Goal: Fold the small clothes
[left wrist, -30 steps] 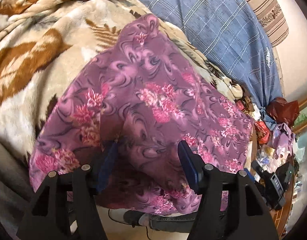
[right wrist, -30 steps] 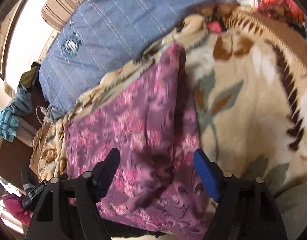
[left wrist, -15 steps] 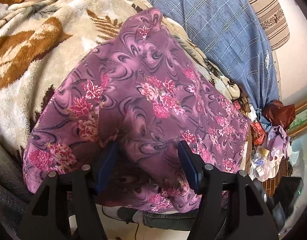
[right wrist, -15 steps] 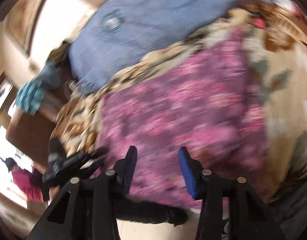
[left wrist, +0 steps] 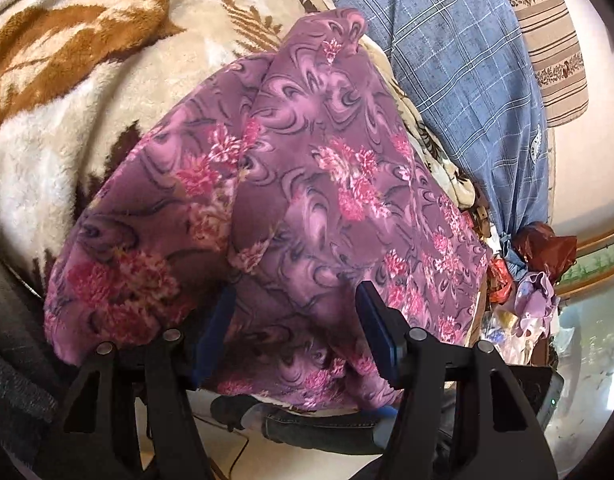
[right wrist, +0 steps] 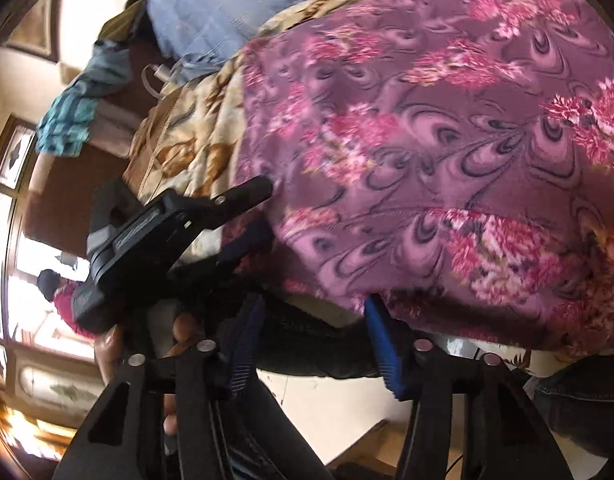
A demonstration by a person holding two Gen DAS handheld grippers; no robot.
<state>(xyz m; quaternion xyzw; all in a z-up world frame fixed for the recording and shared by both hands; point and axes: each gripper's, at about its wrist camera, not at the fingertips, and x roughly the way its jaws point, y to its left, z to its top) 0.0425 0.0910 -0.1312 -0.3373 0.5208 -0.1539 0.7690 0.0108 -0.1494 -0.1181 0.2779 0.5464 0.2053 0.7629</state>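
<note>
Two grippers are at work on one purple floral garment (left wrist: 327, 184), which lies spread over the cream leaf-patterned blanket (left wrist: 79, 92) on the bed, its near hem hanging over the edge toward me. My left gripper (left wrist: 295, 332) has a raised fold of that hem bunched between its blue pads; the jaws stand fairly wide, and I cannot tell for sure whether they pinch the cloth or merely straddle it. My right gripper (right wrist: 311, 340) has just been narrowing its jaws, yet they remain spread, with nothing between them; the hem's edge sits just above its right pad. In the right wrist view my left gripper (right wrist: 231, 220) shows at the garment's left corner. To do this step well, I judge I should nose the right gripper up until the hem lies properly between the pads, take both layers, then match the left's height so the cloth lifts evenly and folds without dragging the blanket.
</note>
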